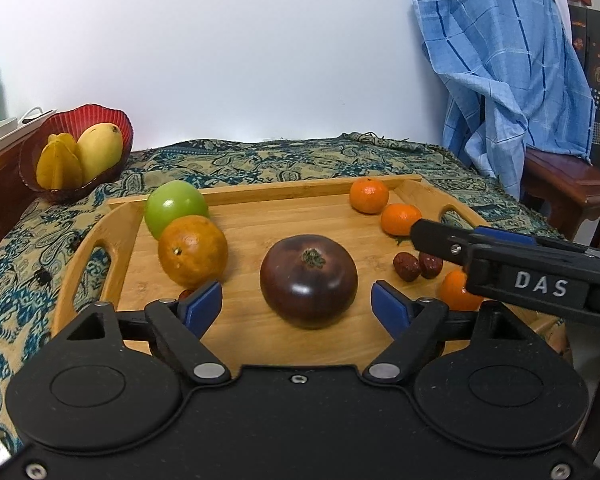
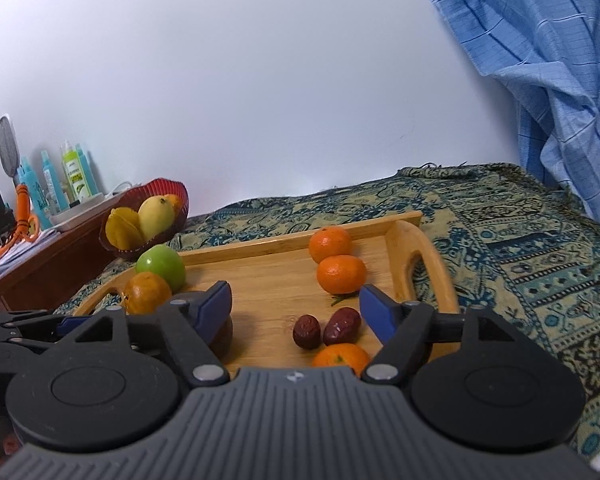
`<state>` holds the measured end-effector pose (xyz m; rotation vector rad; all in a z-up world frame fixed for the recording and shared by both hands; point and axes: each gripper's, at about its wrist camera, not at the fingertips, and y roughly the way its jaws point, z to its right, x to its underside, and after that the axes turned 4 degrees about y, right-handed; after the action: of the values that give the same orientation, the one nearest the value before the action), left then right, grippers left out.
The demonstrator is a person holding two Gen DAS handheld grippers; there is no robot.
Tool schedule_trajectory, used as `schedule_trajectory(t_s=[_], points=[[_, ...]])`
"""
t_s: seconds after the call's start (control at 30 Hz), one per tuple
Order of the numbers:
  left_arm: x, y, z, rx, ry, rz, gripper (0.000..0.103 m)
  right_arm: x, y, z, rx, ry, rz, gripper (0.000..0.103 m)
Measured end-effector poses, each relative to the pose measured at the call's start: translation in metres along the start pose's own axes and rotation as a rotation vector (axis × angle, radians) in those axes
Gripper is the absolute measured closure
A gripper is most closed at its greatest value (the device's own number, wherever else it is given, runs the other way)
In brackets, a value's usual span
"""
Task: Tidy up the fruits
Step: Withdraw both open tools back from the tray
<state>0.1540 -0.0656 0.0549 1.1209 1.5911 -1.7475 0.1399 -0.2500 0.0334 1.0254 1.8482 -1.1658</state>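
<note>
A wooden tray (image 1: pixel 260 220) holds a dark purple tomato (image 1: pixel 309 280), a large orange (image 1: pixel 193 250), a green apple (image 1: pixel 174 206), three mandarins (image 1: pixel 369 195) and two red dates (image 1: pixel 407 266). My left gripper (image 1: pixel 296 304) is open, its blue pads on either side of the tomato, not touching it. My right gripper (image 2: pixel 295 306) is open above the dates (image 2: pixel 342 325) and a near mandarin (image 2: pixel 340 358); it shows from the side in the left wrist view (image 1: pixel 420 236). A red bowl (image 1: pixel 80 120) holds a mango and a starfruit.
The tray lies on a patterned cloth (image 2: pixel 520 264). A wooden side shelf (image 2: pixel 40 264) at the left carries bottles (image 2: pixel 74 178) and clutter. A blue checked cloth (image 1: pixel 508 64) hangs over a wooden chair at the right. A white wall is behind.
</note>
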Motion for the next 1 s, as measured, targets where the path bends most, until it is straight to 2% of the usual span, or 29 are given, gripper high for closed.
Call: schedule_trajectory(t_s=[0.2,0.4,0.57,0.9,1.0], points=[[0.01,-0.015,-0.006,-0.001,-0.003,0.0,0.019,0.007,-0.018,-0.001,0.019,-0.021,0.038,0.012],[0.023,-0.03,-0.014,0.0,-0.021,-0.011,0.019,0.021,-0.031,0.0,0.039,0.0,0.022,0.011],[0.032,-0.042,-0.018,-0.001,-0.022,-0.006,0.017,0.03,-0.042,-0.007,0.06,-0.033,0.039,0.009],[0.051,-0.057,-0.021,0.01,-0.038,-0.009,0.017,0.054,-0.059,-0.027,0.081,-0.122,0.019,0.007],[0.056,-0.06,-0.022,0.015,-0.041,-0.016,0.017,0.06,-0.065,-0.029,0.076,-0.115,0.018,0.007]])
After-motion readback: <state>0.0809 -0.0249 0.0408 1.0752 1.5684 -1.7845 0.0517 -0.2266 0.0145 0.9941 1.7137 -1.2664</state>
